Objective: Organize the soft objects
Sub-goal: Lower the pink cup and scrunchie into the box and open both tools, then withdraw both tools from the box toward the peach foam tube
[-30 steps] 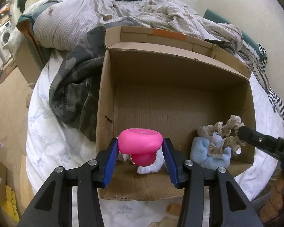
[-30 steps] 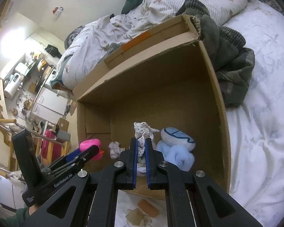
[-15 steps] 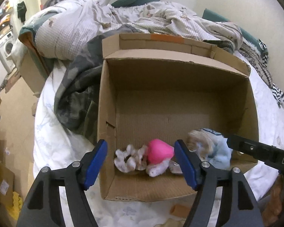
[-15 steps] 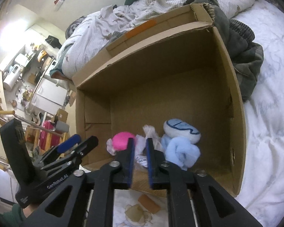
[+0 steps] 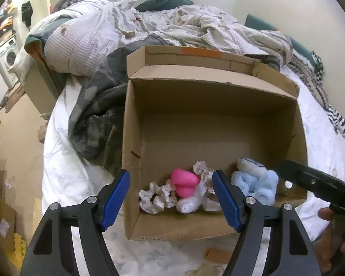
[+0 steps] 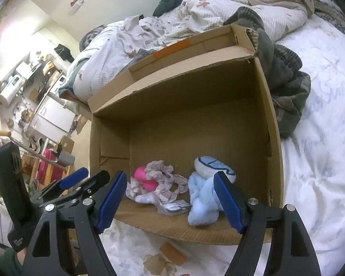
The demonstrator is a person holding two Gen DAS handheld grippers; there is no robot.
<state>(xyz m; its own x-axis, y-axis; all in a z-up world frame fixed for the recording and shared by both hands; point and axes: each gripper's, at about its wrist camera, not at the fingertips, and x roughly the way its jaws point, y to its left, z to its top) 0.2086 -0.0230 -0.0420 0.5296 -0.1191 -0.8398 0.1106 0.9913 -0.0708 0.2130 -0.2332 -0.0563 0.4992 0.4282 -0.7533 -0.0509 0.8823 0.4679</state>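
An open cardboard box (image 5: 135, 115) (image 6: 271, 105) lies on the bed. In its near part lie a pink soft toy (image 5: 184, 181) (image 6: 140, 172), a white scrunchie (image 5: 154, 197), a lacy scrunchie (image 5: 202, 170) (image 6: 163, 177), a white sock (image 5: 188, 203) and a light blue plush cloth (image 5: 255, 184) (image 6: 202, 197) with a white-blue pouch (image 6: 214, 165). My left gripper (image 5: 171, 197) is open and empty above the box's near edge. My right gripper (image 6: 171, 200) is open and empty over the same edge.
A camouflage garment (image 5: 92, 119) (image 6: 287, 92) lies against the box's side. Crumpled bedding (image 5: 126, 27) is piled behind it. A small brown piece (image 5: 216, 254) (image 6: 172, 251) lies on the white sheet in front. Boxes and furniture stand beside the bed.
My left gripper opened and dropped the pink toy into the box, then drew back. My right gripper opened and released the lacy scrunchie, which now lies in the box.
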